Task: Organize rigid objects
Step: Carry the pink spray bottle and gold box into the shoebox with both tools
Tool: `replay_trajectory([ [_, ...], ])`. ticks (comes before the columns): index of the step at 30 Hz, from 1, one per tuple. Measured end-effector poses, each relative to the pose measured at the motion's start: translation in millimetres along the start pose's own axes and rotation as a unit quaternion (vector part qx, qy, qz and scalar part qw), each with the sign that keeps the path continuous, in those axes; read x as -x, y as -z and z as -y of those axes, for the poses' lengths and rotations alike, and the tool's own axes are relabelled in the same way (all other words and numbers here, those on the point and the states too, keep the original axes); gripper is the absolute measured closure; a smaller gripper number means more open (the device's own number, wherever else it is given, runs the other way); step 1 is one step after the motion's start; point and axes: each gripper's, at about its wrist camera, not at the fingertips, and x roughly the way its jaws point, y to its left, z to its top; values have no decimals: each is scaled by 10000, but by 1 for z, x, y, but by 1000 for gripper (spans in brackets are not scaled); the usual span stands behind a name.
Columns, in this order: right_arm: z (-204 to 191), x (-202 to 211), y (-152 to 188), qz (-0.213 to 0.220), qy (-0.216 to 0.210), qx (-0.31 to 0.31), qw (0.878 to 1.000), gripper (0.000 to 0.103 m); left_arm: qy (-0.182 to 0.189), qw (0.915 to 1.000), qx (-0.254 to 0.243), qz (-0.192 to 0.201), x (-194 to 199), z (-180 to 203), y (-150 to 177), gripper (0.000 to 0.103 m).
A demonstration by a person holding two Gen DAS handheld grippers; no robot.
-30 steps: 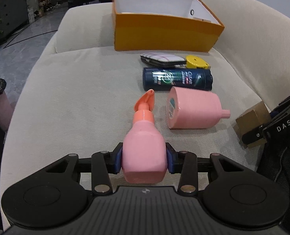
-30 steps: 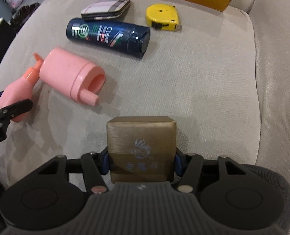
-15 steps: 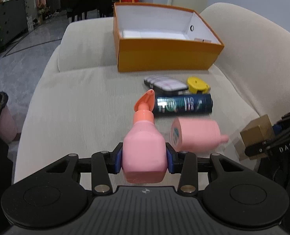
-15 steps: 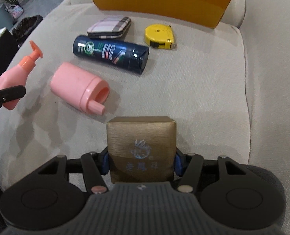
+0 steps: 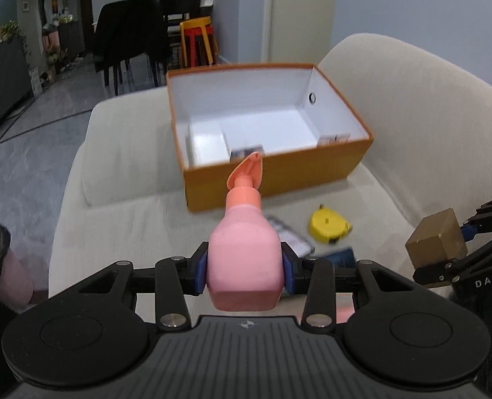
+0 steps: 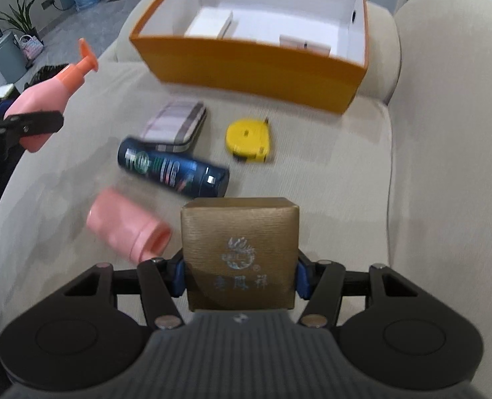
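The orange box (image 5: 272,179) sits at the sofa's (image 6: 345,173) back edge. The gold box (image 6: 240,252), stiff and likely light, is clamped by its flat sides in the right tongs (image 6: 240,274). The pink bottle (image 5: 245,259), smooth, slippery plastic, is pinched at its body by the left tongs (image 5: 245,271), above the sofa's front.

Left hand-held gripper (image 5: 245,267): black ribbed body w/ round discs, silver screws, blue pads; right (image 6: 240,274) same.

pump bottle (image 5: 244,259): pink, held aloft
gold box (image 6: 240,252): held aloft
tape measure (image 6: 248,139): yellow, mid-sofa (image 6: 329,173)
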Motion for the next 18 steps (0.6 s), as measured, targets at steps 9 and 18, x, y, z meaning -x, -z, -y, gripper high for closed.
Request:
replay_trajectory([
  [9,10,9,-42,336,44,52,9994,44,97,9997,-197,137,-20,2,-51,55],
  [18,20,22,-99,774,140,147,9968,44,305,9992,-266,56,-54,3,-95,55],
])
